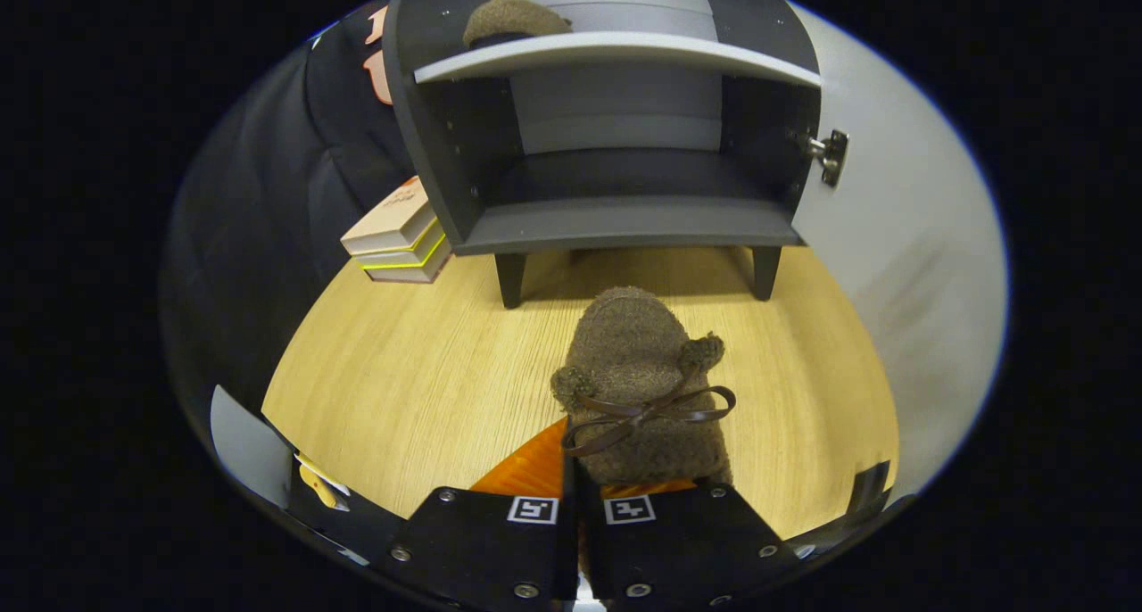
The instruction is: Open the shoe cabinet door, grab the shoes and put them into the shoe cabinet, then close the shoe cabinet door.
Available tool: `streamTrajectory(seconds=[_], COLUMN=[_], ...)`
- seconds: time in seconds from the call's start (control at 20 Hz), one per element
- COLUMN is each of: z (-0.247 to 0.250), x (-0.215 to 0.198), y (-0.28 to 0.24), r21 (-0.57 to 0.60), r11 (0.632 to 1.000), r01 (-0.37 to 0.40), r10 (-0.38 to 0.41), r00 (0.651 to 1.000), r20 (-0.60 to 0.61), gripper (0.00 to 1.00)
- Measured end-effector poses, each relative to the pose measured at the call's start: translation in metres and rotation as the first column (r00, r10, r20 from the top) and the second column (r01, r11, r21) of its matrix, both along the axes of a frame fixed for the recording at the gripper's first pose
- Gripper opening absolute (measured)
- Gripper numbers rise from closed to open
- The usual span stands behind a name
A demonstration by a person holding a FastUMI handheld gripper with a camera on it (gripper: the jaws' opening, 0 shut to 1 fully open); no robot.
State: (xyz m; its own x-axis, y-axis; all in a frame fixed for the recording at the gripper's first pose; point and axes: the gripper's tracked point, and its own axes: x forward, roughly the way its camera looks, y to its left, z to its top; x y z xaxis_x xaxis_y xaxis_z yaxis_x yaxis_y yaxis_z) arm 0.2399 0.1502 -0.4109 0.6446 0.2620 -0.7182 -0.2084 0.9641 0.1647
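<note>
A brown fuzzy shoe (638, 371) with a dark ribbon bow sits just ahead of my fingers, its toe pointing at the shoe cabinet (624, 224). My gripper (575, 474) is shut on the shoe's heel end. The cabinet stands on short legs on the wooden table, beyond the shoe. Its door (892, 237) is swung open to the right, with a metal hinge (830, 153) showing. Nothing lies in the lower compartment. A second brown shoe (513, 19) rests on the light shelf (616, 54) above it.
A stack of books (401, 237) lies on the wooden table (410, 371) just left of the cabinet's front leg. Black cloth hangs behind the books. The open door walls off the right side.
</note>
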Motion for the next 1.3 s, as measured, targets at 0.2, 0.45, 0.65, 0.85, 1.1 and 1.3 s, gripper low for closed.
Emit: streamTrajectory(seconds=[0.2,0.45,0.65,0.85,1.1,1.3], z=[0.054,0.11,0.153,0.198,0.235,0.253], x=[0.009,0.025,0.052,0.086,0.145,0.195], y=[-0.009,-0.017,-0.022,-0.031,-0.035,-0.04], r21=[0.002,0.005,0.004,0.018,0.006,0.002], r11=[1.0,1.0,1.0,0.999,0.999,0.999], r01=[0.008,0.01,0.017,0.028,0.032,0.037], r10=[-0.008,-0.01,-0.018,-0.032,-0.032,-0.036], r00=[0.997,0.988,0.975,0.96,0.946,0.941], r20=[0.077,0.153,0.222,0.277,0.324,0.336], gripper=[0.05,0.05,0.05,0.05,0.05,0.05])
